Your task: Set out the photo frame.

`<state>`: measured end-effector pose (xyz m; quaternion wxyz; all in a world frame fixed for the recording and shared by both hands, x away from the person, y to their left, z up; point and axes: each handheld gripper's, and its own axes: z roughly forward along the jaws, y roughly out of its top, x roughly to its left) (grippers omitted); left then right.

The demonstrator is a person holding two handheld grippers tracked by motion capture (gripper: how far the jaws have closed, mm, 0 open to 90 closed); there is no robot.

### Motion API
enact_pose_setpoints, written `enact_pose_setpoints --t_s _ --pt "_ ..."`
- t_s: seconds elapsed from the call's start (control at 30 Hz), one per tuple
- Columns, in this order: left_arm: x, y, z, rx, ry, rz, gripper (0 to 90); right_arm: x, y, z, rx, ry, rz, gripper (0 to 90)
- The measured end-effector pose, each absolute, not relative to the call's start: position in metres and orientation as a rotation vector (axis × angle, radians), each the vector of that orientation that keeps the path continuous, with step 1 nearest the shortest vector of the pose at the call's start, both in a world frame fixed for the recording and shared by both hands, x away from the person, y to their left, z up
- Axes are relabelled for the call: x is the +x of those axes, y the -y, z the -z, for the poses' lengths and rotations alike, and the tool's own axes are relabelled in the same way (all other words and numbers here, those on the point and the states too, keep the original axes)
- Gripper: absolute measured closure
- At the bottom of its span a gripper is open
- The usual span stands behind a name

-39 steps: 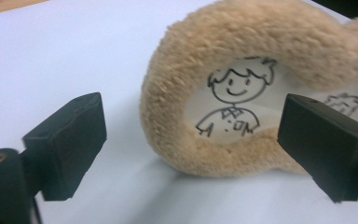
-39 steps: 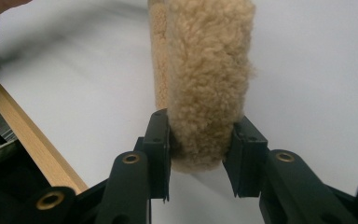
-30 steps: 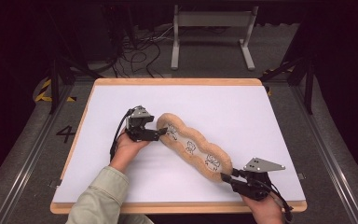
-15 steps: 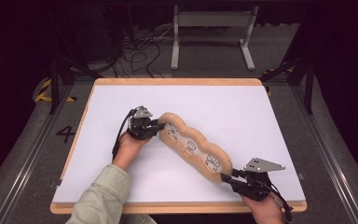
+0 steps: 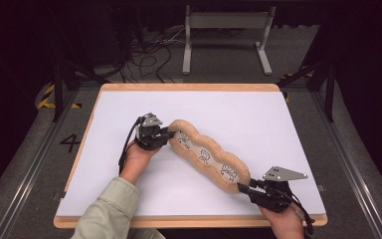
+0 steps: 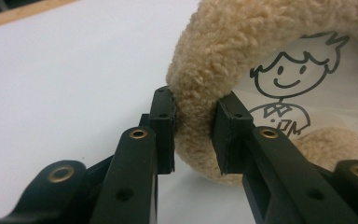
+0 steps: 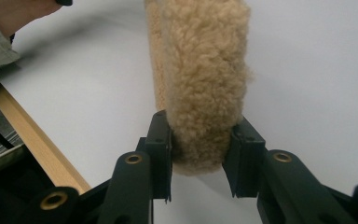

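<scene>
Two grippers clamping one fleecy pouch [image 5: 206, 155] lying diagonally mid-table [image 5: 298, 124] | left gripper [image 5: 165, 135], jaws just closing, pinching far end | right gripper [image 5: 242, 188] squeezing near end | advice: be lifting both ends together, level, avoiding twist or stretch.

One fleecy tan pouch [image 5: 206, 155] lies on one white desk [image 5: 258, 119]. Its clear window shows three cartoon drawings in the high view, and one of them, a smiling figure [image 6: 286, 88], appears close up in the left gripper view. Two grippers are at work, the left gripper [image 5: 168, 135] and the right gripper [image 5: 242, 188], each with two black fingers [image 6: 164, 123] [image 7: 162, 140]. Two hands carry them, one per gripper. One grey metal stand [image 5: 226, 30] sits on the floor beyond the desk.
</scene>
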<state>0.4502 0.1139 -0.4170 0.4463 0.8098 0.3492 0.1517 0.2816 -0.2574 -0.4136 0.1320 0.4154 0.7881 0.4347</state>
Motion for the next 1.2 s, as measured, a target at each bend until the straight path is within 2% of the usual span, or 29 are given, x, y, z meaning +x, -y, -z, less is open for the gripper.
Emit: enact_pose_setpoints --t_s 0.7,1.2 --pt "0.390 -0.161 0.406 1.903 -1.085 -0.464 70.5 0.324 0.242 0.393 1.122 -2.268 -1.236 66.3" --pt "0.372 -0.161 0.411 1.899 -1.151 -0.468 68.8 0.361 0.240 0.396 1.154 -2.232 -1.175 66.5"
